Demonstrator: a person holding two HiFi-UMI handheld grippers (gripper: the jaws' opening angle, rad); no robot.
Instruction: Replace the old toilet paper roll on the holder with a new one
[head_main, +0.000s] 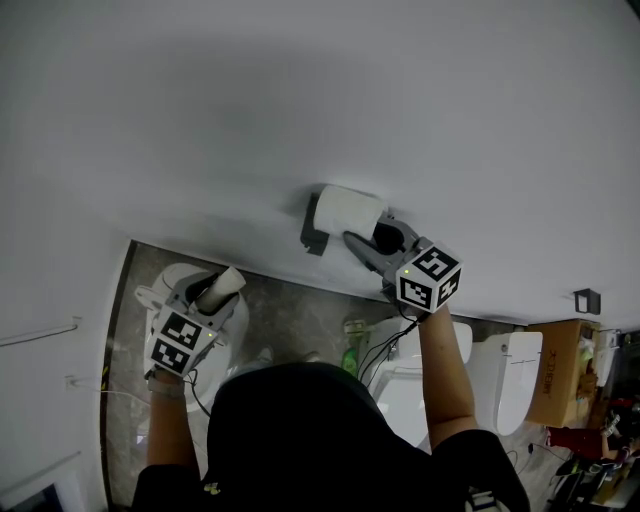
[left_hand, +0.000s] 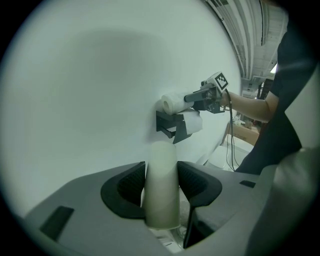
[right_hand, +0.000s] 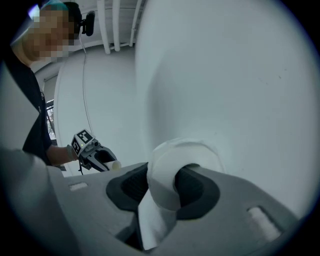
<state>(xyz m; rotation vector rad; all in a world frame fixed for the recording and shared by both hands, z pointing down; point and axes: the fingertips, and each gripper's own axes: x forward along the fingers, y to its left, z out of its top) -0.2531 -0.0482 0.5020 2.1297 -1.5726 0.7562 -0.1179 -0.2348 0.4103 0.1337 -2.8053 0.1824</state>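
Note:
A dark holder (head_main: 313, 236) is fixed to the white wall. Right beside it, my right gripper (head_main: 363, 234) is shut on a full white toilet paper roll (head_main: 346, 209), pinching the roll's wall with one finger inside the core. In the right gripper view the roll (right_hand: 170, 165) fills the jaws and a loose tail (right_hand: 150, 220) hangs down. The left gripper view shows that roll (left_hand: 172, 103) just above the holder (left_hand: 172, 126). Lower left, away from the wall, my left gripper (head_main: 214, 296) is shut on an empty cardboard tube (head_main: 224, 283), which stands upright between the pads (left_hand: 161, 185).
A white toilet (head_main: 500, 375) and a second white bowl (head_main: 172, 278) stand on the stone floor below the wall. A cardboard box (head_main: 560, 372) sits at the far right and a green bottle (head_main: 351, 357) near the middle. Cables hang from both grippers.

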